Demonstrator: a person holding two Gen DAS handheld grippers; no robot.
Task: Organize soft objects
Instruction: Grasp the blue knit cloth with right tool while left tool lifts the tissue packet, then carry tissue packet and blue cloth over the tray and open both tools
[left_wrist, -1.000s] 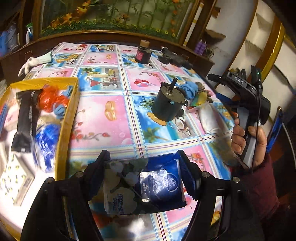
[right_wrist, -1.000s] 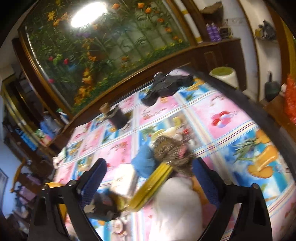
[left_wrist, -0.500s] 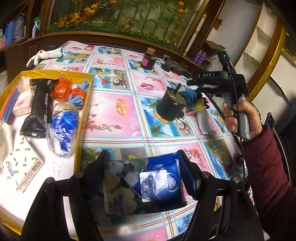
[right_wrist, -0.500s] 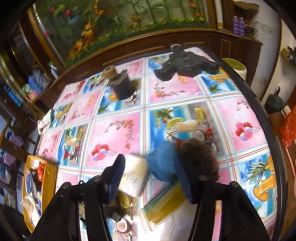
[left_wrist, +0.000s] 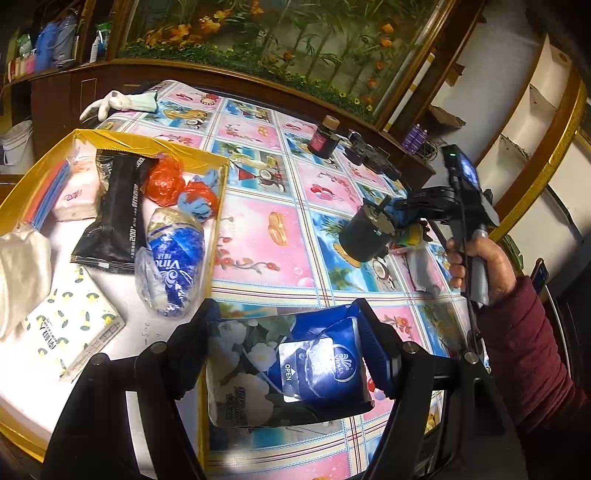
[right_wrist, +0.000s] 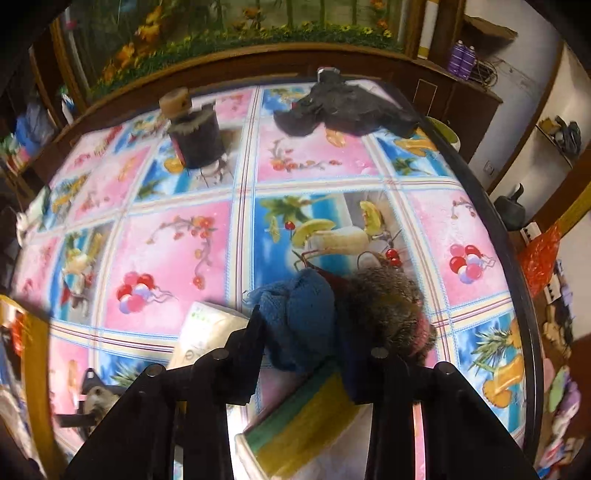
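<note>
The left gripper (left_wrist: 291, 325) has its fingers closed on a blue tissue pack (left_wrist: 291, 369) with white flowers, holding it over the near edge of the table (left_wrist: 258, 229), just right of the yellow-rimmed tray (left_wrist: 218, 206). In the tray lie a blue tissue roll (left_wrist: 173, 258), a black packet (left_wrist: 118, 210), an orange bag (left_wrist: 164, 181) and a lemon-print tissue pack (left_wrist: 70, 332). The right gripper (right_wrist: 299, 325) has its fingers drawn in on either side of a blue cloth (right_wrist: 295, 317); whether they press it I cannot tell. A brown furry toy (right_wrist: 388, 299) lies just right of the cloth, a white pack (right_wrist: 207, 328) to its left, and a yellow-green sponge (right_wrist: 295, 424) nearer.
</note>
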